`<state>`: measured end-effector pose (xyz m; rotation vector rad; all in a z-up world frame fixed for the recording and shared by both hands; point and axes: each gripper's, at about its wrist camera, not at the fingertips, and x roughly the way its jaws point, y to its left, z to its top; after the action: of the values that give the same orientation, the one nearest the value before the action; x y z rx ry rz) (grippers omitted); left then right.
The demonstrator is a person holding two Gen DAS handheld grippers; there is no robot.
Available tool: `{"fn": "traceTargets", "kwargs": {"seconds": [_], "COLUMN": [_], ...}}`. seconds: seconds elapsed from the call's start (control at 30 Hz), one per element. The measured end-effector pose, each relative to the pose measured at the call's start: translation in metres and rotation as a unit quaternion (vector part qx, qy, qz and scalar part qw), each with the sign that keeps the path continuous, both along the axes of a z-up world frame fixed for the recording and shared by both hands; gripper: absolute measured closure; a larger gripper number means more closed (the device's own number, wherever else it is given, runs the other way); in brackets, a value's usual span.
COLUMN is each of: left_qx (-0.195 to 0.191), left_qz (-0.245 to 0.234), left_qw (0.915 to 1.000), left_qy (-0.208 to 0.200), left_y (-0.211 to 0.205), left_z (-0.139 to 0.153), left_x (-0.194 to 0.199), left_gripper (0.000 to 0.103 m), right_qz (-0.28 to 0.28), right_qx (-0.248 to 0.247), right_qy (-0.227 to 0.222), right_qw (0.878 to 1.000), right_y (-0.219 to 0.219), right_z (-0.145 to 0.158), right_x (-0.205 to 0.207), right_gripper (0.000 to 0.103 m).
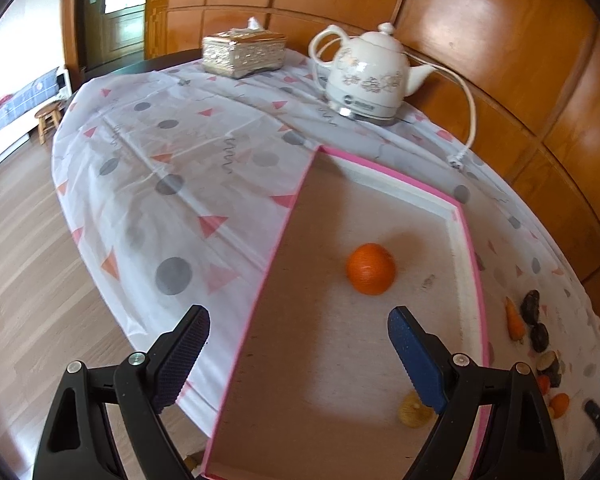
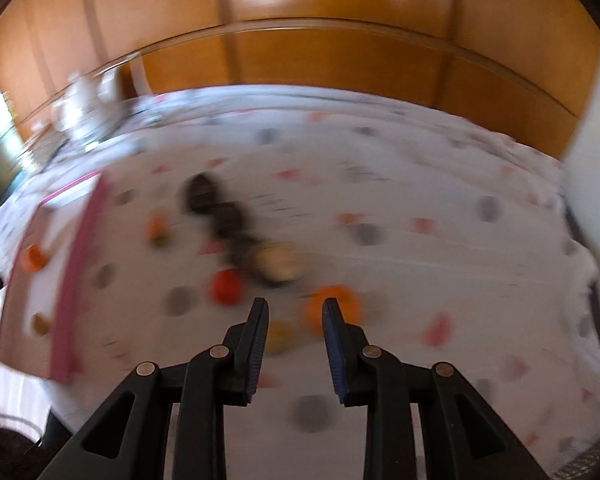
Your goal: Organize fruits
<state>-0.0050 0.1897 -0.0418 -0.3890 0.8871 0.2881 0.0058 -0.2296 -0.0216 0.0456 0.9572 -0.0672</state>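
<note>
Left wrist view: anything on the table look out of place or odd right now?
Mainly the kettle's power cord: it loops off the white kettle and its plug lies loose on the tablecloth just beyond the pink-edged box. Nothing looks spilled or damaged. The orange sits inside the box.

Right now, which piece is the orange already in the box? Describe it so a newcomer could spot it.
Find the shallow pink-edged box on the patterned tablecloth, in front of the white kettle. The orange sits alone on its brown floor, ahead of the open left claw. Unlike the small yellowish fruit nearer the claw, it is bright orange, round and bigger.
</note>
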Motion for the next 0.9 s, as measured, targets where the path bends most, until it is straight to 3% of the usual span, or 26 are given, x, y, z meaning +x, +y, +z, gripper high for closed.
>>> {"fn": "traceTargets", "kwargs": {"seconds": [0.3,0.47,0.57,0.63,0.7,0.83,0.9], "left_qx": [0.014,0.01,0.014,-0.001,-0.011,-0.007,-0.005], "left_qz": [-0.081,-0.129,-0.152,-0.159,-0.165,-0.219,-0.25], "left_qw": [0.9966,0.9916,0.9882,0.9873,0.9862,0.9757,0.9682], "left_qy": [-0.006,-0.004,-0.002,0.005,0.008,0.016,0.018], "left_y": [-0.045,-0.076,-0.095,-0.104,-0.113,-0.151,-0.171], "left_z": [0.012,0.018,0.02,0.018,0.016,0.012,0.01], "left_x": [0.01,0.018,0.023,0.029,0.032,0.038,0.039], "left_gripper": [0.012,0.012,0.014,0.016,0.019,0.027,0.032], "right_qz": [-0.112,-0.2,-0.251,-0.288,-0.342,-0.415,-0.415], "right_qx": [-0.039,-0.046,-0.018,0.0,0.027,0.105,0.119], "right_qy": [-0.024,-0.045,-0.033,-0.051,-0.055,-0.03,-0.024], "right_qw": [0.993,0.978,0.967,0.956,0.938,0.903,0.902], "right_y": [-0.119,-0.18,-0.205,-0.221,-0.243,-0.276,-0.279], "right_z": [0.032,0.029,0.02,0.025,0.024,0.01,0.007], "right_x": [0.005,0.009,0.009,0.002,-0.011,-0.03,-0.03], "right_gripper": [0.071,0.071,0.071,0.071,0.071,0.07,0.07]}}
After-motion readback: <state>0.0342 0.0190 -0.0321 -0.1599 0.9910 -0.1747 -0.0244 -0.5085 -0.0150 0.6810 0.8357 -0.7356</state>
